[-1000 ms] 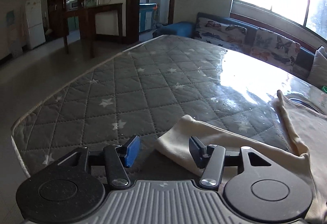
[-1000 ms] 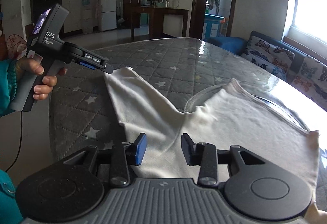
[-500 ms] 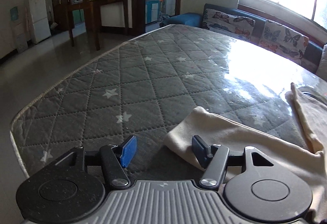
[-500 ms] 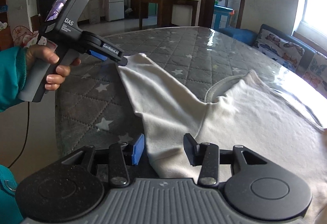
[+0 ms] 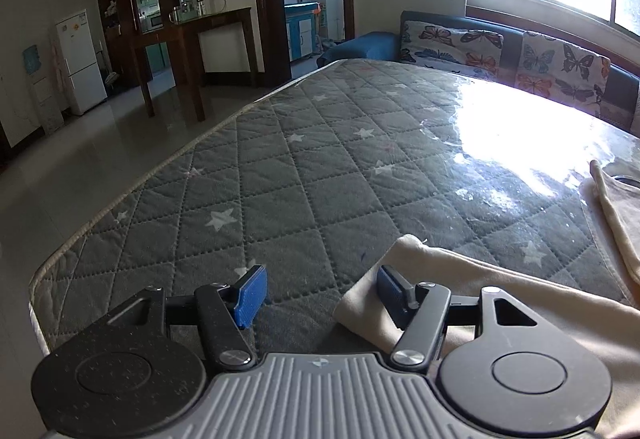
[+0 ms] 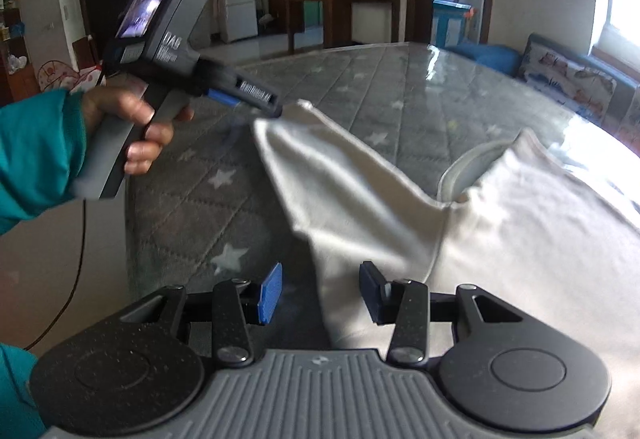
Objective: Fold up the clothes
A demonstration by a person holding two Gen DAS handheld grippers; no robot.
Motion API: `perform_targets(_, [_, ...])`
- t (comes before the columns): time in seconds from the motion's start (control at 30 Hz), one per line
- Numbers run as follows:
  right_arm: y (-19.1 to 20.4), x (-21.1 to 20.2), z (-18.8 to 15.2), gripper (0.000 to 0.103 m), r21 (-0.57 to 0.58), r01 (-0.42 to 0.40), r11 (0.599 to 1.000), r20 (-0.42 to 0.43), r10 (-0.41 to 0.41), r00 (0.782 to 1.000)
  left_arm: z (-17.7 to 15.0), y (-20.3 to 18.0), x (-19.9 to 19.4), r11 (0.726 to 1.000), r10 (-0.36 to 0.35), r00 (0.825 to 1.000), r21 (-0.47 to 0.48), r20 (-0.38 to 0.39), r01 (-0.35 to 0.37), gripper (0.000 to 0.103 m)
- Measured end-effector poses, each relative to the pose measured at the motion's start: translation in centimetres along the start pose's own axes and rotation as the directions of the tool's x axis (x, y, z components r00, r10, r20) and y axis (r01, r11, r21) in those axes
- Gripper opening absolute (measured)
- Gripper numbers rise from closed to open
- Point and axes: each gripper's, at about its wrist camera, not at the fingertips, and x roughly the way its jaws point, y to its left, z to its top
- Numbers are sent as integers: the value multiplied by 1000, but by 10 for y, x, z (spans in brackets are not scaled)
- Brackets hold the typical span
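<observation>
Lying spread on quilted mattress [image 5: 304,175]: cream shirt [image 6: 520,231], sleeve end stretching toward left gripper [image 5: 318,293]. Left fingers standing apart, pinching nothing; sleeve cuff lying under and just ahead of the right-hand pad [image 5: 390,289], bare mattress between the pads. Right gripper [image 6: 320,291] fingers also parted, gripping nothing; shirt edge running between them, cloth under the right-hand finger, mattress under the blue left-hand pad [image 6: 270,291]. Gripping left tool's handle: hand [image 6: 132,127] in teal sleeve [image 6: 36,155].
</observation>
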Motion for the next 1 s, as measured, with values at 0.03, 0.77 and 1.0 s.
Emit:
perform_targets(0.03, [1,-2,-1,43,-1,-2,1000,3,2,1000,1,1,-1,1000,-1,1000,-6,-2,1,65])
perform_targets(0.77, [-40,-49,-9,89,190,121,974,46,-131,990,-3,-51,-63,988,-150,989,-29,-3,149,90])
perform_targets(1.0, [-63,-56,-17,100,295,190,936,29,-207,978,-1,-80,-73,981,-195,981,9,-14,195,103])
